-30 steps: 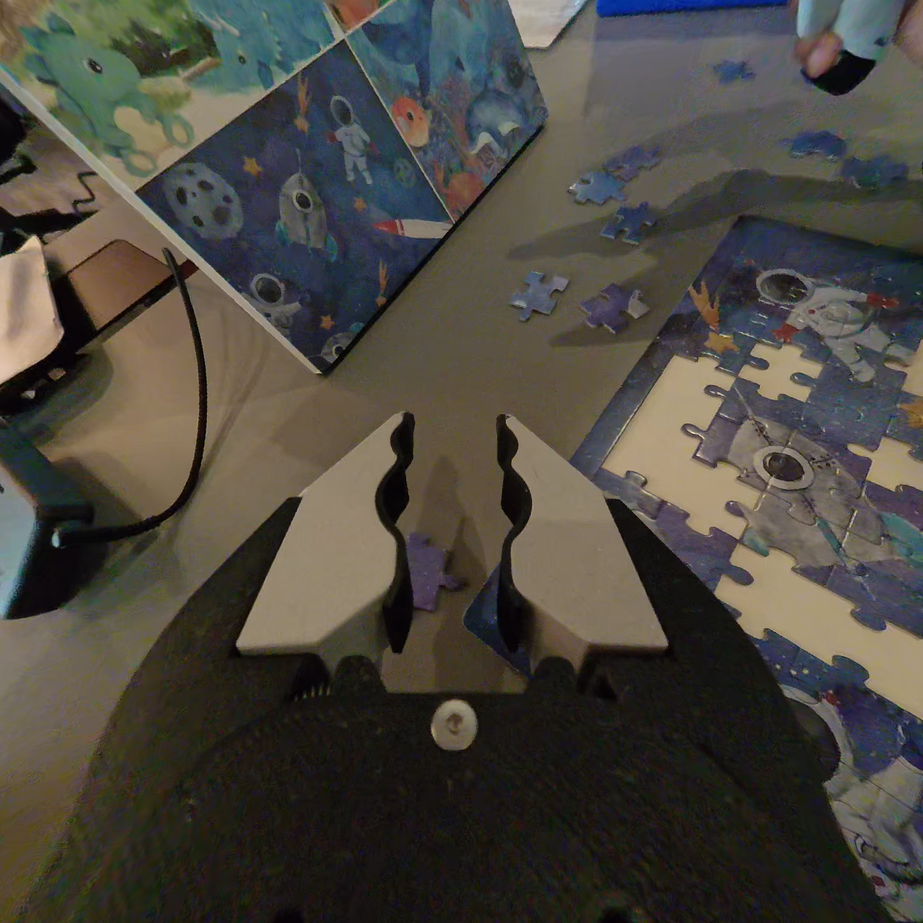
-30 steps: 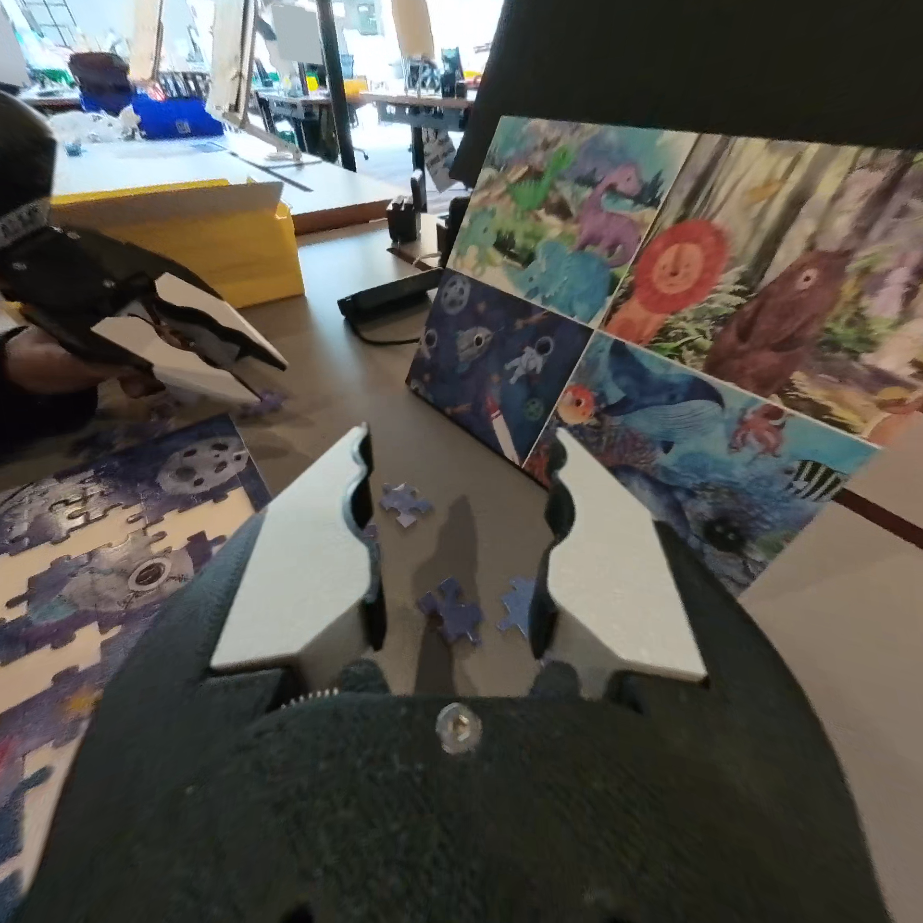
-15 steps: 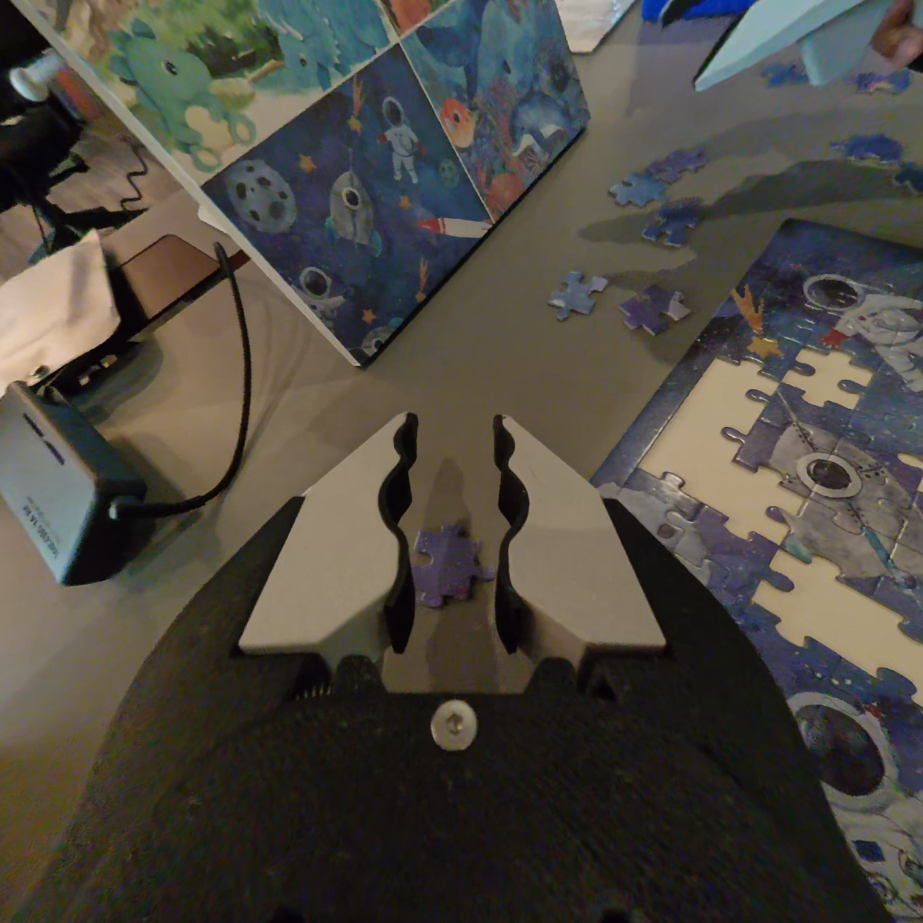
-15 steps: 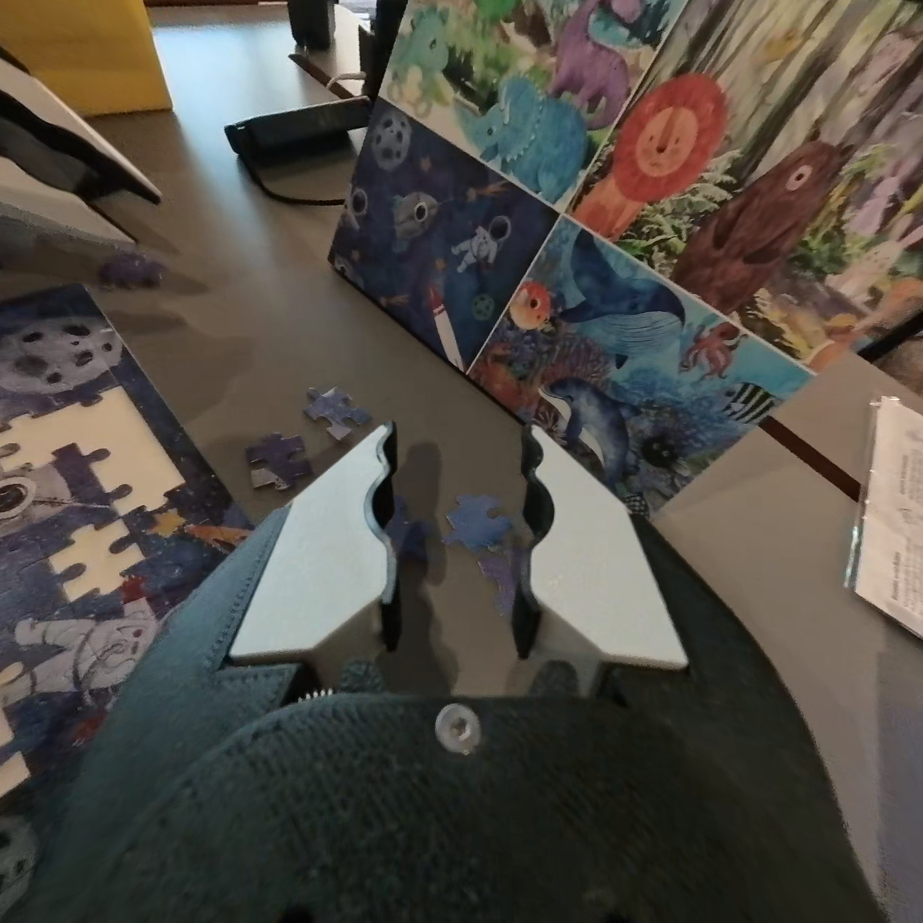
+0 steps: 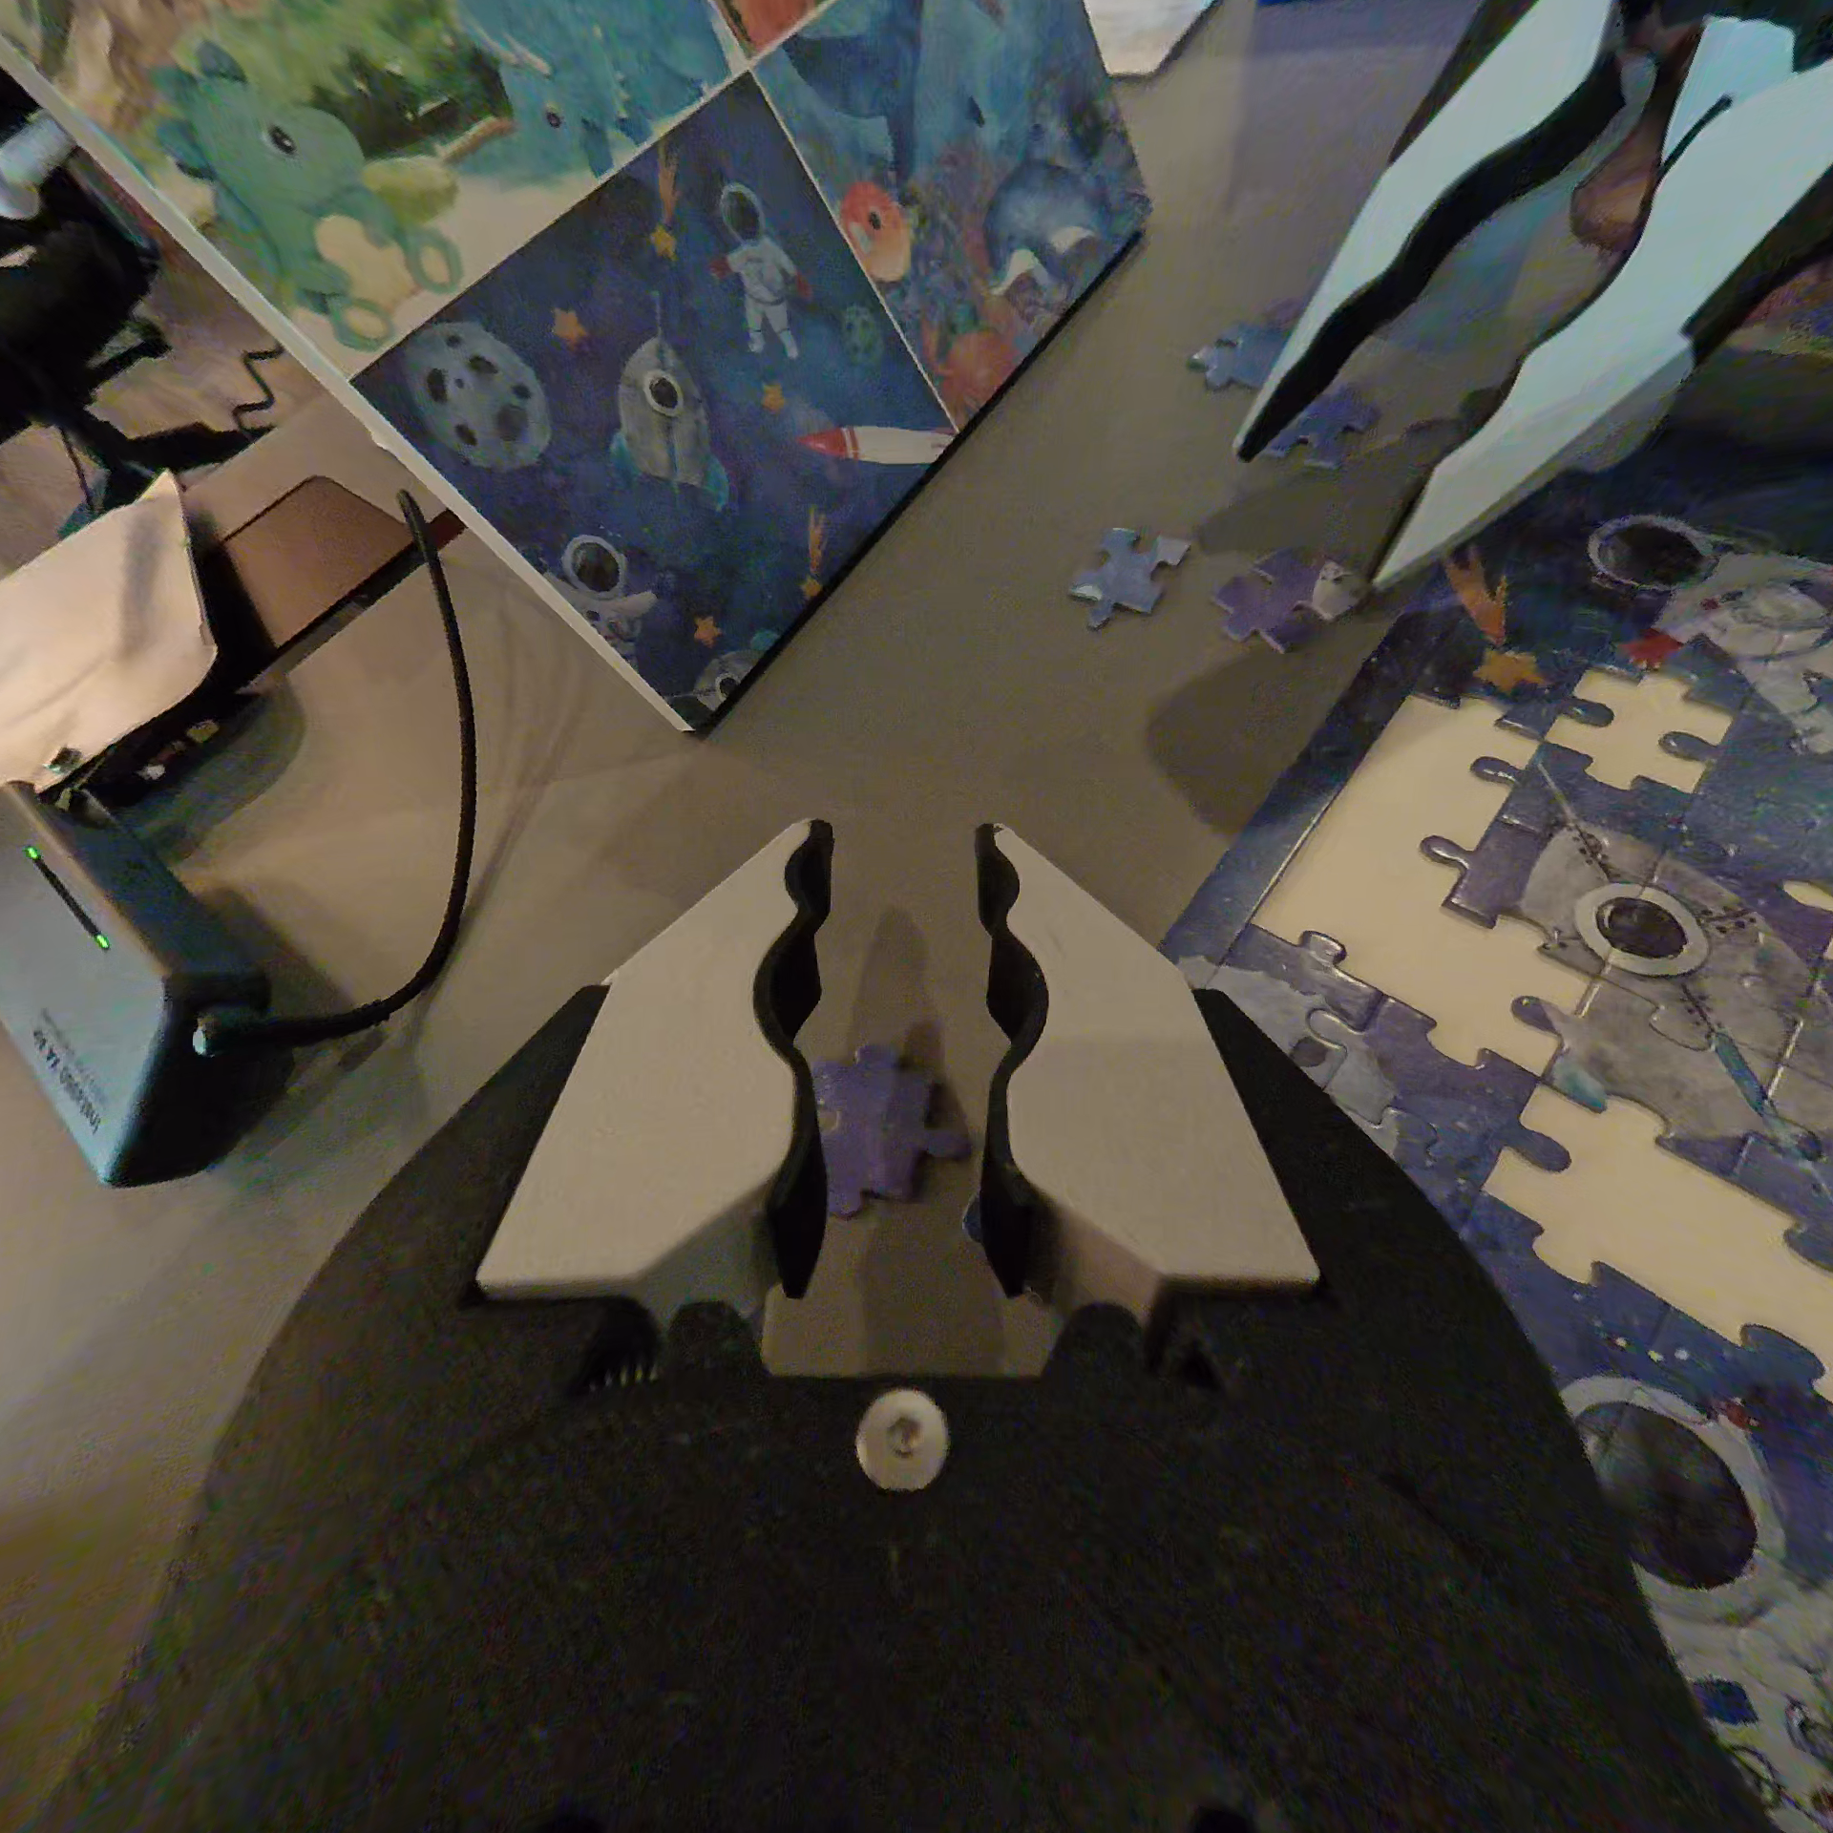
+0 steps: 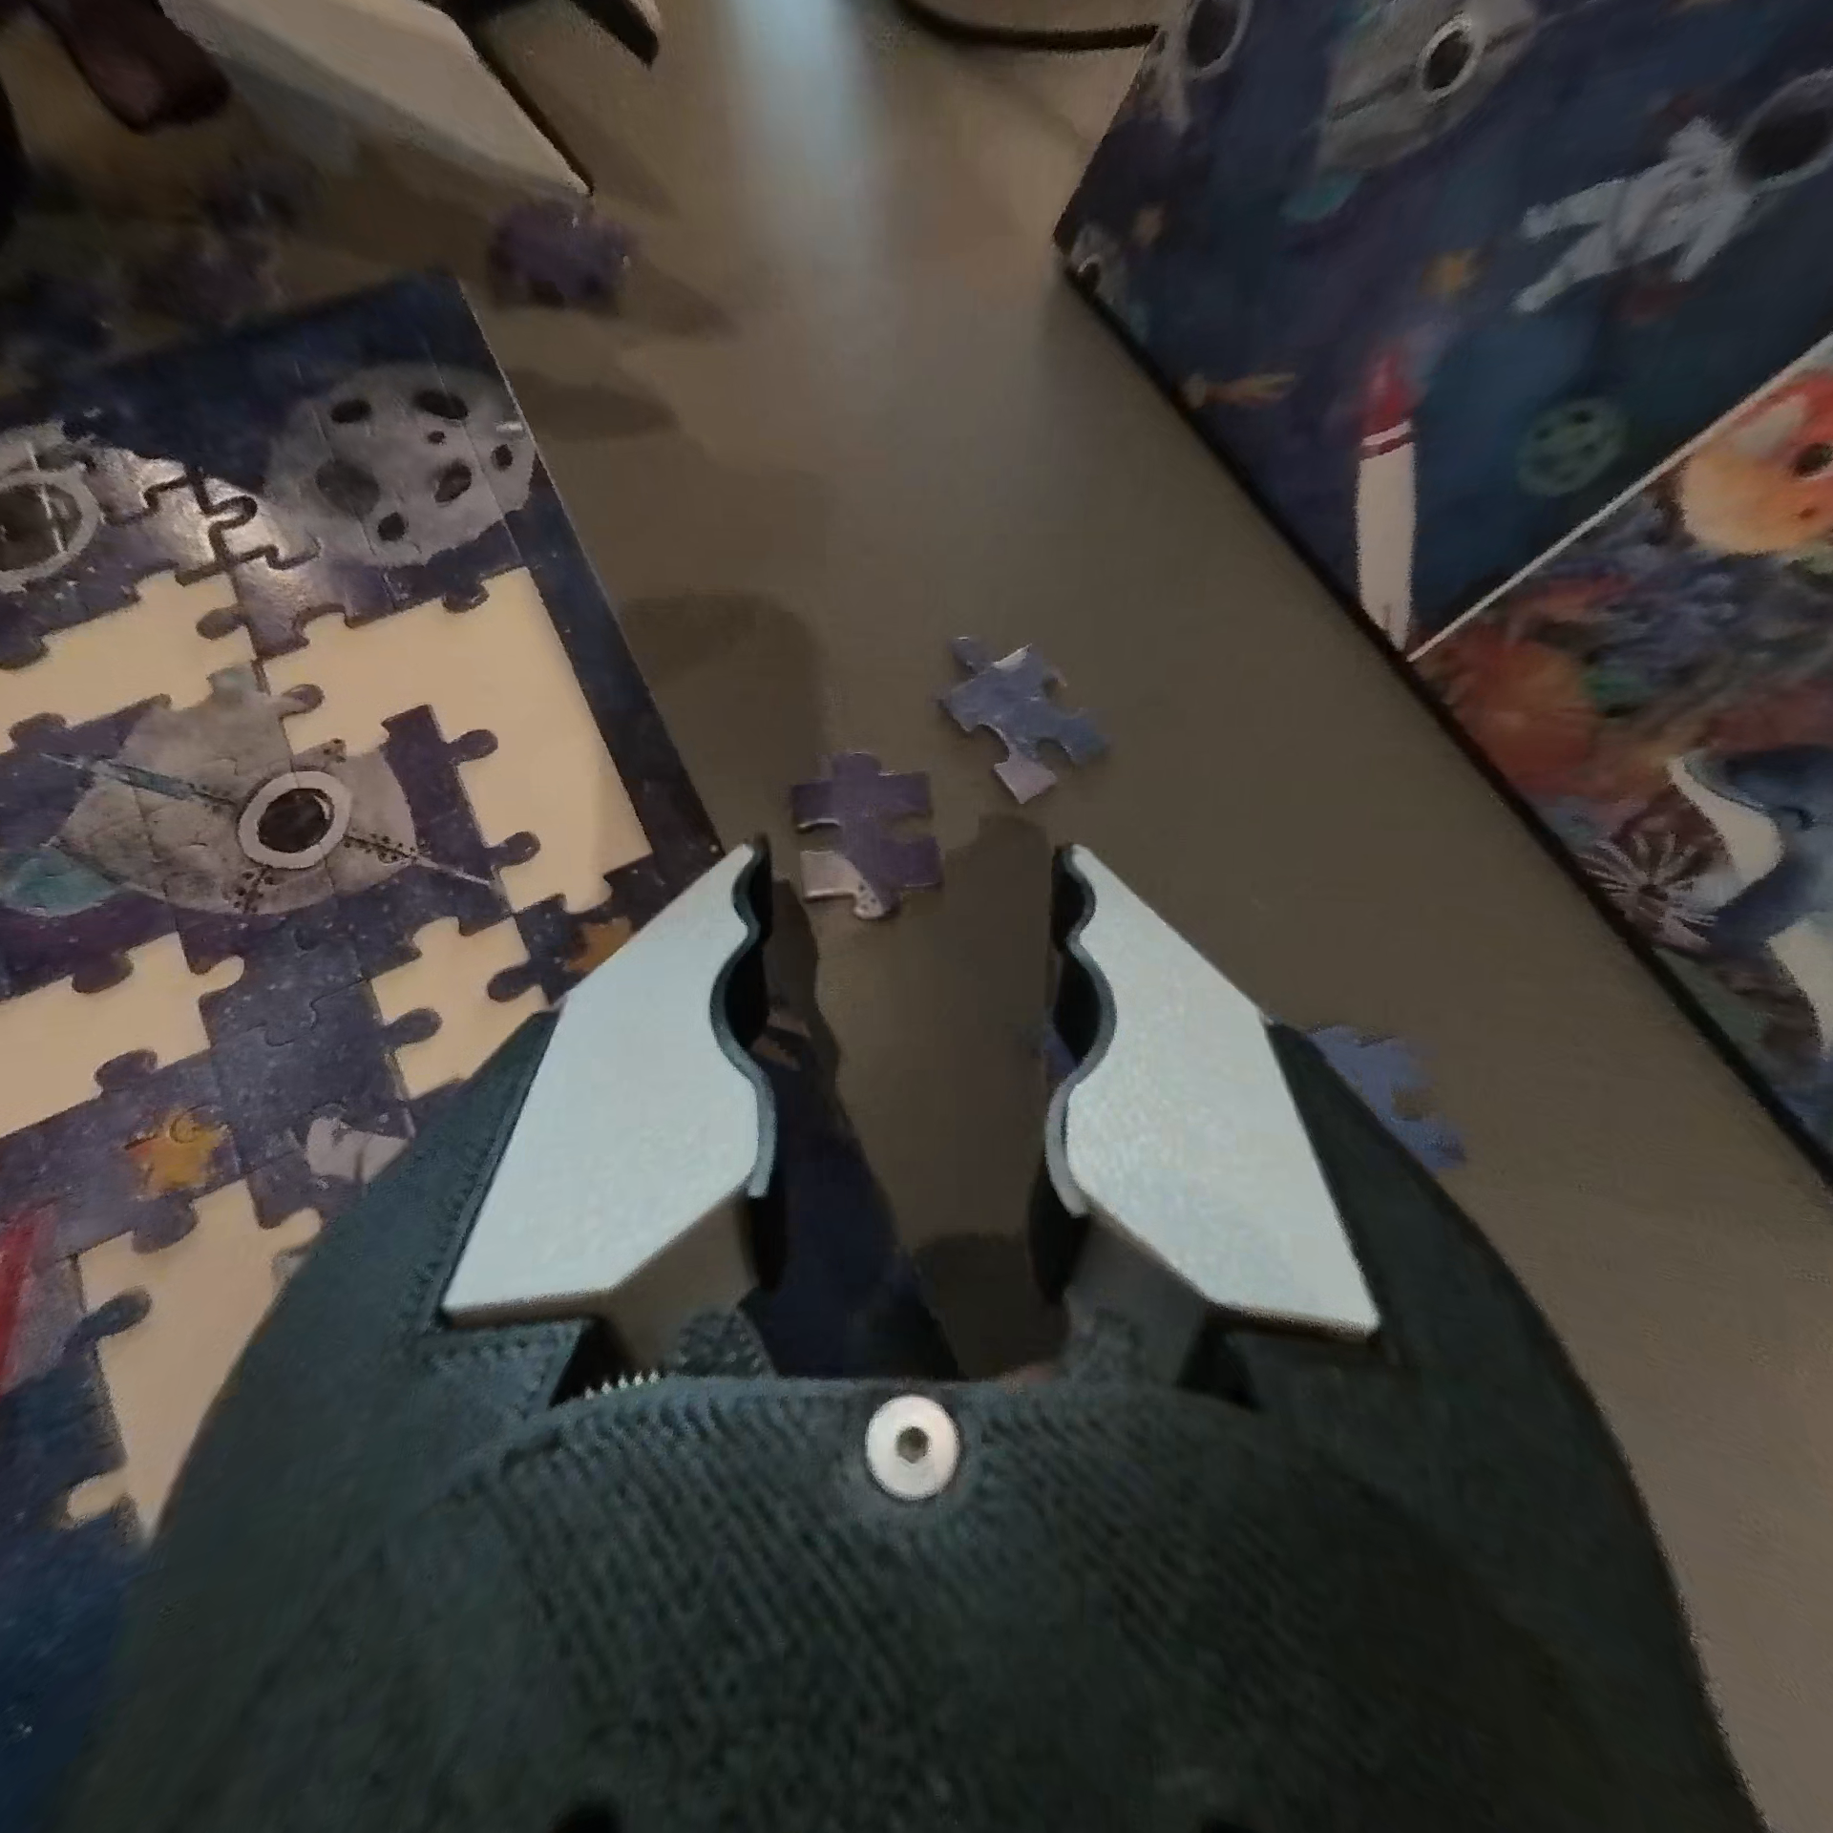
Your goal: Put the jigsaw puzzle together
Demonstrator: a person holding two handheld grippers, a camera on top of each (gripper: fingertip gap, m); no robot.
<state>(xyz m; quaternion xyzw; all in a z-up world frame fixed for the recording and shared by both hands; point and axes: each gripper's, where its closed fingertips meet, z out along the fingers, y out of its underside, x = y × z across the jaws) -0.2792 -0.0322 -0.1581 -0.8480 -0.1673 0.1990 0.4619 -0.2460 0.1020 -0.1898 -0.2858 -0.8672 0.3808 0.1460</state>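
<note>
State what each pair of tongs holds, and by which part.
Nothing is held. The left tongs stand open over a purple puzzle piece lying on the table; the right tongs are open and empty.

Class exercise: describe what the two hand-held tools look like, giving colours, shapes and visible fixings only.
Both match. The left tool has two pale grey wedge-shaped fingers with wavy black inner pads, set on a rough-textured black body with a round silver screw at its centre. The right tool has the same build.

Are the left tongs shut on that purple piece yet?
No, open: the left tongs show a clear gap, and the purple piece lies flat on the table between them.
</note>
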